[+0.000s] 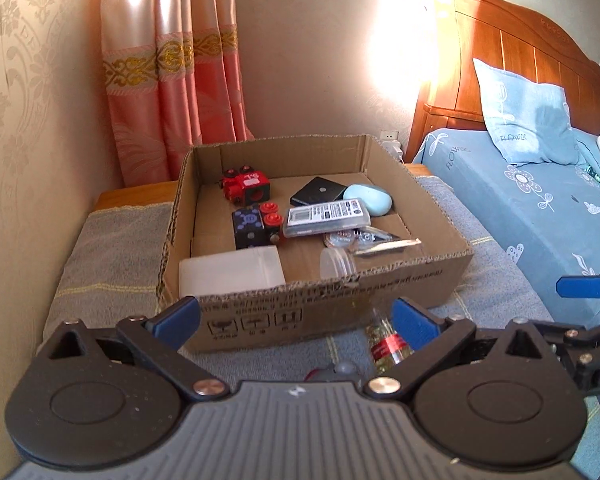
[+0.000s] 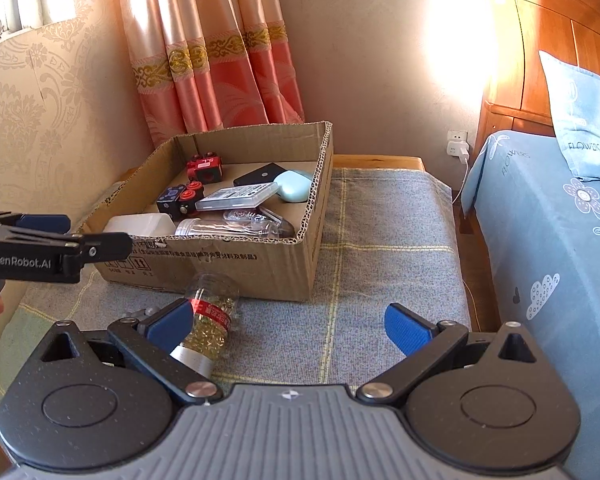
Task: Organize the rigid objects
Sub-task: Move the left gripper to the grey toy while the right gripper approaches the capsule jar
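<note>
A cardboard box [image 1: 400, 288] [image 2: 260, 264] stands on a cloth-covered table. It holds a red toy block [image 1: 246, 188], a black and red cube [image 1: 256, 226], a black case [image 1: 318, 192], a light blue case [image 1: 370, 200], a clear card box [image 1: 326, 218], a white container [image 1: 228, 272] and a clear jar [image 1: 338, 264]. A clear bottle with a red label and gold contents [image 2: 210, 320] [image 1: 388, 346] lies on the cloth in front of the box. My left gripper [image 1: 296, 320] is open and empty at the box's near wall. My right gripper [image 2: 288, 320] is open and empty, the bottle by its left finger.
A bed with a blue flowered sheet [image 2: 560, 240] and pillow [image 1: 528, 120] runs along the right. Pink curtains [image 1: 180, 80] hang behind the box. A wall socket with a white charger [image 2: 458, 146] is at the back. The checked cloth [image 2: 380, 260] lies right of the box.
</note>
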